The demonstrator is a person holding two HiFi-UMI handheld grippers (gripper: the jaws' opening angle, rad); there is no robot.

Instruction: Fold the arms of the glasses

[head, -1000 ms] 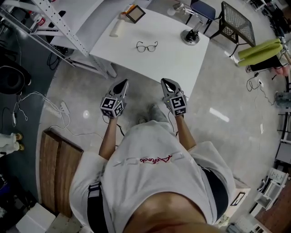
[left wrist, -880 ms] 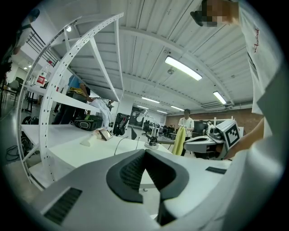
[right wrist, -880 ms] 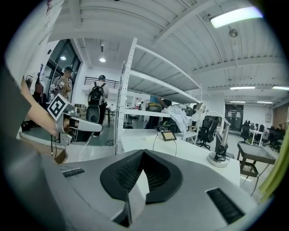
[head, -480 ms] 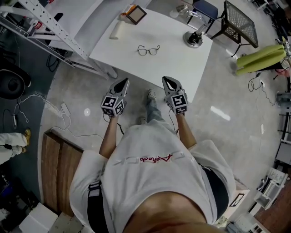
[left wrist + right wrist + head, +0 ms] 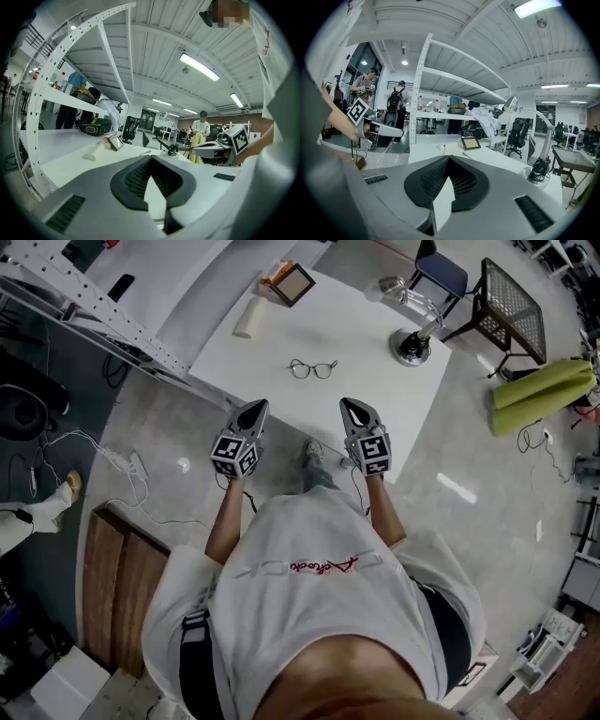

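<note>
The person's white shirt (image 5: 309,596) fills the near part of the head view, with both forearms reaching forward. The left gripper (image 5: 257,409) and the right gripper (image 5: 346,406) are held side by side over the grey floor (image 5: 187,427), just short of the near edge of the white table (image 5: 375,399). In each gripper's own view the two jaws meet at their tips, with only the hollow behind the ribbed pads left as a gap, and nothing is between them.

The glasses (image 5: 313,368) lie on the table beyond the grippers, about midway between them and well apart from both. They are too small to tell how their arms lie.

Farther left on the table a white roll (image 5: 246,320) lies near the edge, and beyond it a small framed panel (image 5: 292,283) stands at the far corner. At the far right of the table stands the round base of a desk lamp (image 5: 412,348). A black mesh chair (image 5: 511,301) stands on the floor past the table's right corner.
</note>
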